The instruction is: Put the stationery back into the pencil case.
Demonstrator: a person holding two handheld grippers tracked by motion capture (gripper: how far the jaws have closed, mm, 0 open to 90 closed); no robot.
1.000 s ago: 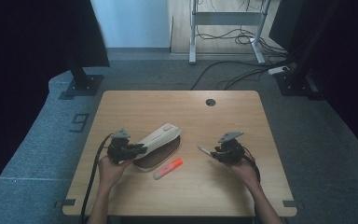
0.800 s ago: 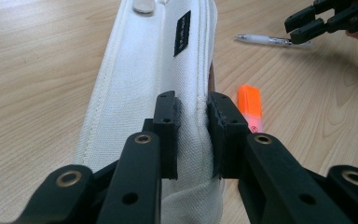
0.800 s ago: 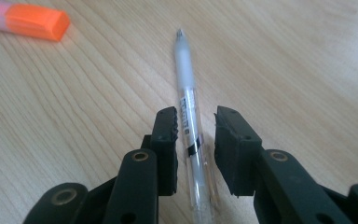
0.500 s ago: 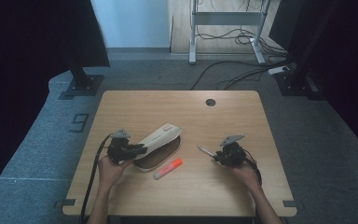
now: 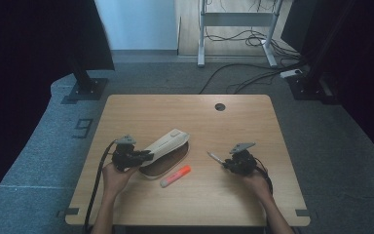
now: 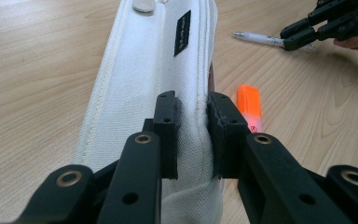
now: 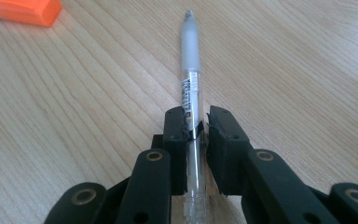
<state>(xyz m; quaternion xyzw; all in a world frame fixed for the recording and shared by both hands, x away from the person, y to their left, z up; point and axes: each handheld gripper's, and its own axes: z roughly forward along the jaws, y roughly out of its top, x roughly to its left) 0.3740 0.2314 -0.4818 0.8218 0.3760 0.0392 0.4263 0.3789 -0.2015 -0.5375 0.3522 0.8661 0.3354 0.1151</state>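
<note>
A white fabric pencil case (image 5: 168, 143) lies left of the table's middle, its flap raised over a brown inside. My left gripper (image 5: 143, 156) is shut on the flap's seam, the cloth pinched between the pads (image 6: 168, 135). An orange highlighter (image 5: 175, 176) lies just in front of the case. To the right, a clear pen (image 7: 189, 56) with a frosted cap lies flat on the wood. My right gripper (image 7: 196, 140) has just been closing, with the pen's barrel between its jaws, and the pads now press on it. The left gripper view shows that gripper (image 6: 298, 39) at the pen (image 6: 258, 38).
The wooden table (image 5: 195, 112) has a round cable hole (image 5: 219, 107) near its far edge. Bare wood lies beyond the case and in front of both hands. Grey floor, cables and stand legs surround the table.
My right gripper has shifted slightly toward the near edge, at the pen's end. The left gripper, the pencil case and the highlighter have stayed where they were.
</note>
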